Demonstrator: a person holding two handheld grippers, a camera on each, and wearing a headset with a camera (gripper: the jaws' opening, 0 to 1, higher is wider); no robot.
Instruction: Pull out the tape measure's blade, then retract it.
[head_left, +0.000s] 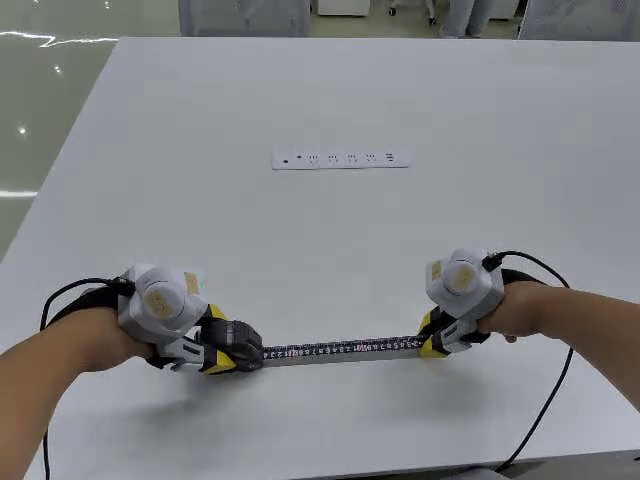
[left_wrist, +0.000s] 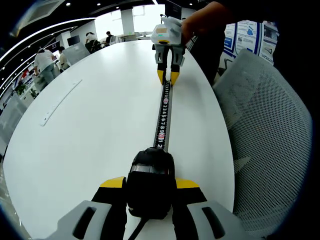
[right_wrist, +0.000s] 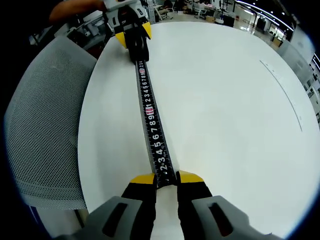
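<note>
I'm working in what looks like an open-plan office: a long white round-edged table (head_left: 480, 110) carries a flat white power strip (head_left: 340, 159), with a grey mesh-backed office chair (left_wrist: 265, 125) drawn up beside it. Beyond, I see people (left_wrist: 46, 59) standing among desks, long ceiling light strips (left_wrist: 45, 32) and a glossy pale floor (head_left: 40, 100).

Near side of the white power strip (head_left: 340, 159): left gripper (head_left: 222, 355) clamps the black tape-measure case (head_left: 240, 345), right gripper (head_left: 432, 345) its extended dark numbered blade (head_left: 340, 349).
</note>
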